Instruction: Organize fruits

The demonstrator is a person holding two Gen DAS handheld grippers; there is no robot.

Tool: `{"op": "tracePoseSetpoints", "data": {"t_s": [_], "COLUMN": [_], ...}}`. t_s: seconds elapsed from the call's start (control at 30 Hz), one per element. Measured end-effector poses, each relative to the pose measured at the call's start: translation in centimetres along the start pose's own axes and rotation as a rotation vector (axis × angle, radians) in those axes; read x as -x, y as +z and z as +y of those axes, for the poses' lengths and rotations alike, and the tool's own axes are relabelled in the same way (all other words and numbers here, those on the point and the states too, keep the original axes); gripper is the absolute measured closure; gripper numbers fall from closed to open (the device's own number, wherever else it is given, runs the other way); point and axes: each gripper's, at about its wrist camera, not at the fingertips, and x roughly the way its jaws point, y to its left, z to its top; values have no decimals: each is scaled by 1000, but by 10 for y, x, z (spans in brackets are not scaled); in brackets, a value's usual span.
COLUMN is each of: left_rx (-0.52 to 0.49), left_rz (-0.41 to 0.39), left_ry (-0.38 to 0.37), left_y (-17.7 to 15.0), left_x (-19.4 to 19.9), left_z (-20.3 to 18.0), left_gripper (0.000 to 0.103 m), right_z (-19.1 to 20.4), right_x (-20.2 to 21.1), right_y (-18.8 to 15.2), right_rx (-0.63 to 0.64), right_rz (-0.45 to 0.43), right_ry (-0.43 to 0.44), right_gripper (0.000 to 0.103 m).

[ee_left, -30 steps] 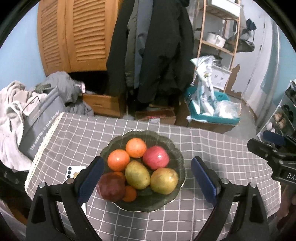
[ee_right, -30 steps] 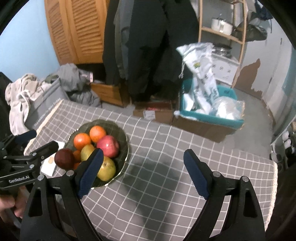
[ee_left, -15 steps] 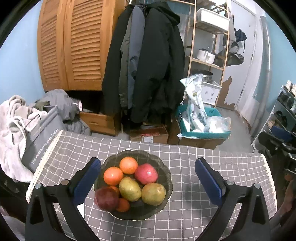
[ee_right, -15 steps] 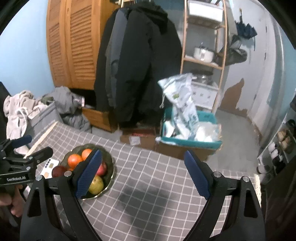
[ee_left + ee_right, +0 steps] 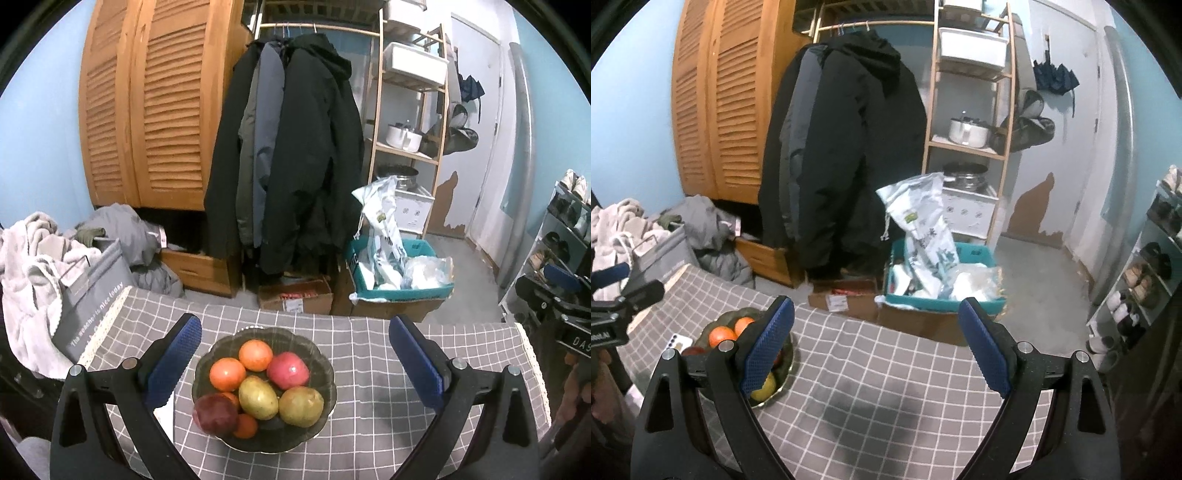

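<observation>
On the checked table (image 5: 373, 354) the fruit (image 5: 258, 384) sits piled in the bowl (image 5: 325, 373), my left gripper (image 5: 291, 363) and right gripper (image 5: 875, 345) both spread wide and empty, so I judge the sorting done, with only withdrawal remaining.

**Dim indoor light, strong fisheye warp**

Both views are lit softly from above, colours cool and slightly murky. A blurry dark shadow lies on the tablecloth (image 5: 871, 410) in the right view. Black corners ring each frame; the wardrobe (image 5: 147, 110) and door bow near the edges. Focus is fair throughout.
</observation>
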Motion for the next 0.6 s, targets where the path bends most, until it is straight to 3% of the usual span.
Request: {"op": "tracePoseSetpoints", "data": {"t_s": [0.6], "left_rx": [-6], "left_rz": [-27], "left_ry": [-2], "left_y": [7], "left_x": [9], "left_z": [-6], "left_gripper": [1], "right_z": [-10], "right_x": [4], "right_y": [-1], "right_rx": [-15], "right_rz": [-12], "right_ry": [-20], "right_gripper": [14]}}
